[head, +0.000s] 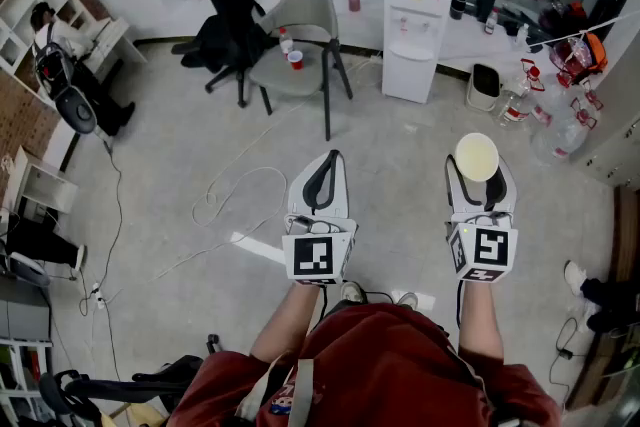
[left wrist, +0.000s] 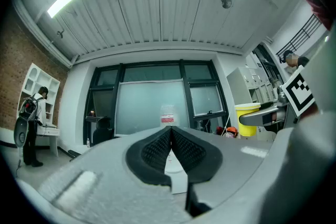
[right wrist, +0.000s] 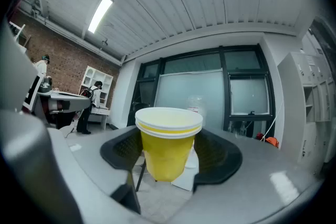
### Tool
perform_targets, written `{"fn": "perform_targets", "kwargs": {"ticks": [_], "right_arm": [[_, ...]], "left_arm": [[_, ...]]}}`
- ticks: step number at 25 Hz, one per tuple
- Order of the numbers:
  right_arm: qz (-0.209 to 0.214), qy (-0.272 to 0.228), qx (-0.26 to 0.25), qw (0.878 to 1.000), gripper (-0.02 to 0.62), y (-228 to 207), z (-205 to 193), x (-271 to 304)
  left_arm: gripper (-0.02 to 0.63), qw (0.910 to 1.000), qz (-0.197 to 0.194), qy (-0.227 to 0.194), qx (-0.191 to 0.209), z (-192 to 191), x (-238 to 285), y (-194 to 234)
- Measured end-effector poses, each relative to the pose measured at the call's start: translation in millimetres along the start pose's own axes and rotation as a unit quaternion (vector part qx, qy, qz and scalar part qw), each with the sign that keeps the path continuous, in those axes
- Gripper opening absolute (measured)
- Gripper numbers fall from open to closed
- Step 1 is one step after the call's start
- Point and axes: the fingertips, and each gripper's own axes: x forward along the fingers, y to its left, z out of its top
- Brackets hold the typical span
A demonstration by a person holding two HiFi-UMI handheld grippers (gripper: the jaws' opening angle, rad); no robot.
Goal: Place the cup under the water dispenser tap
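A yellow paper cup (head: 476,153) stands upright between the jaws of my right gripper (head: 477,173), which is shut on it and held level above the floor. In the right gripper view the cup (right wrist: 169,134) fills the gap of that gripper (right wrist: 170,153). The white water dispenser (head: 415,25), with a bottle on top, stands by the far window wall, well ahead of both grippers; its bottle (right wrist: 195,103) shows behind the cup. My left gripper (head: 322,177) is shut and holds nothing; its pads (left wrist: 170,139) meet in the left gripper view.
A grey chair (head: 300,45) with a red cup (head: 295,59) on its seat stands left of the dispenser, a black office chair (head: 225,25) beyond it. A white cable (head: 235,195) loops on the floor. A bin (head: 485,85) and bottles (head: 545,120) lie to the dispenser's right.
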Motion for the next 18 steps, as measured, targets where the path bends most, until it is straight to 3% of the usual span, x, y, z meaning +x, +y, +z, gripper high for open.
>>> {"fn": "perform_targets", "kwargs": {"ticks": [18], "right_arm": [[-0.011,0.002,0.018,1.000,0.296,65.5,-10.1,34.8]], "left_arm": [[0.005,0.9999,-0.005,-0.006,0.008,-21.7,-4.7,79.0]]}}
